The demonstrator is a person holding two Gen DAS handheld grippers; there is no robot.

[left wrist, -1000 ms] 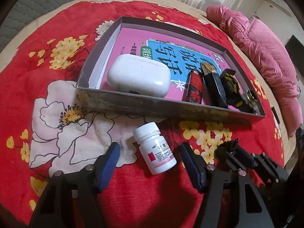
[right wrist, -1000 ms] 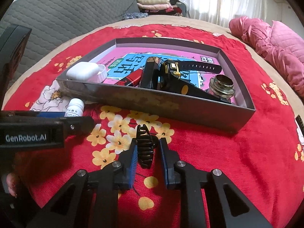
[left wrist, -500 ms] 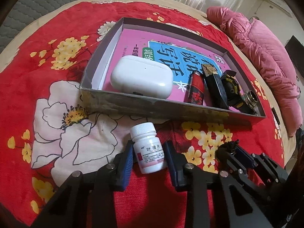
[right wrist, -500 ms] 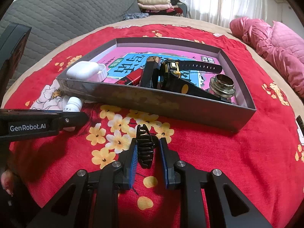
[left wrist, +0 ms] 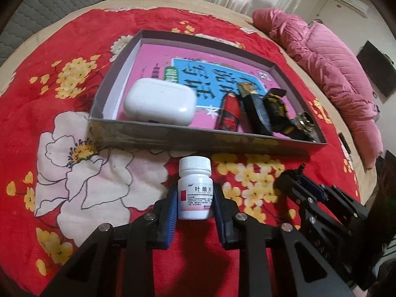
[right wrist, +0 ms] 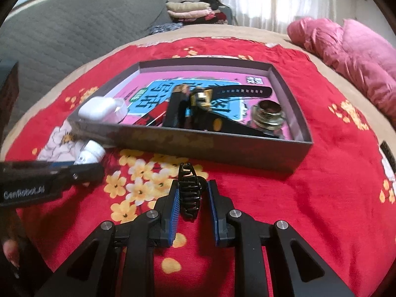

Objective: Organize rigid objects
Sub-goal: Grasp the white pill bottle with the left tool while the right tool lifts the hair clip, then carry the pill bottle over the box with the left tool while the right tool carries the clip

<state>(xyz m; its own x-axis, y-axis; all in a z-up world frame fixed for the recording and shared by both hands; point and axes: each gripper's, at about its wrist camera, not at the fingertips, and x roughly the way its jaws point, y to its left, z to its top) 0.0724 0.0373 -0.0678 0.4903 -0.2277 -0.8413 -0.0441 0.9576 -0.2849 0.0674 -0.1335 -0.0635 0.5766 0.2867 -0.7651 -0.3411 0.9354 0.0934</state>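
A white pill bottle (left wrist: 195,173) lies on the red floral blanket, just in front of the grey box (left wrist: 173,137). My left gripper (left wrist: 195,198) is closing on it, and both blue pads touch its sides. My right gripper (right wrist: 192,193) is shut on a black hair claw clip (right wrist: 189,185), low over the blanket before the box's front wall (right wrist: 173,146). In the box lie a white earbud case (left wrist: 159,105), a red lighter (left wrist: 229,115), a black and yellow watch (right wrist: 205,96) and a metal fitting (right wrist: 268,111) on a pink book.
A pink quilted jacket (left wrist: 329,74) lies at the blanket's right edge. A grey quilted headboard (right wrist: 61,32) and folded clothes (right wrist: 190,10) stand behind. The left tool's arm (right wrist: 49,175) reaches in at the left of the right wrist view.
The left jaws have come in from wide apart onto the pill bottle, which has straightened between them. The right gripper still holds the hair clip in about the same place.
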